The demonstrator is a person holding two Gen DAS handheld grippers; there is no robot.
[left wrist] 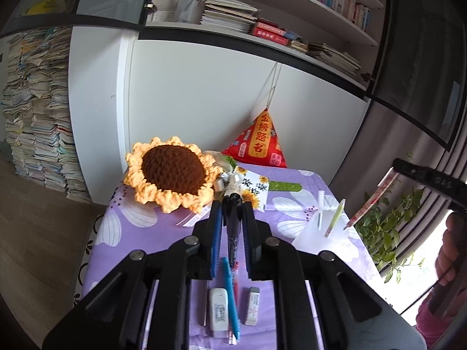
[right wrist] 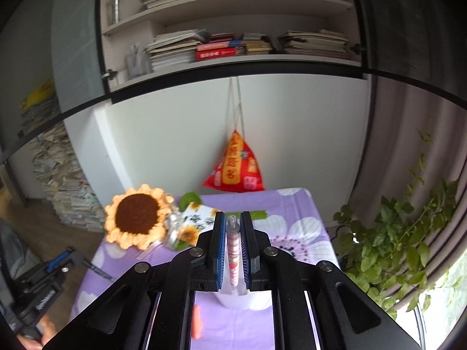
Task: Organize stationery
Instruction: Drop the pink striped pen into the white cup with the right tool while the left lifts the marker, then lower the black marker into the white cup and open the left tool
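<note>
My left gripper is shut on a dark pen, held above the purple flowered tablecloth. Below it lie a blue pen, a red pen, a white correction tape and a white eraser. A translucent white cup at the right holds a white pen and a green pen. My right gripper is shut on a pink checked pen, over the cup. In the left view that pen slants with its tip at the cup's rim.
A crochet sunflower and a sunflower card lie at the table's far side. A red pouch hangs on the white cabinet. Stacked books stand at the left. A leafy plant stands at the right. An orange item lies on the cloth.
</note>
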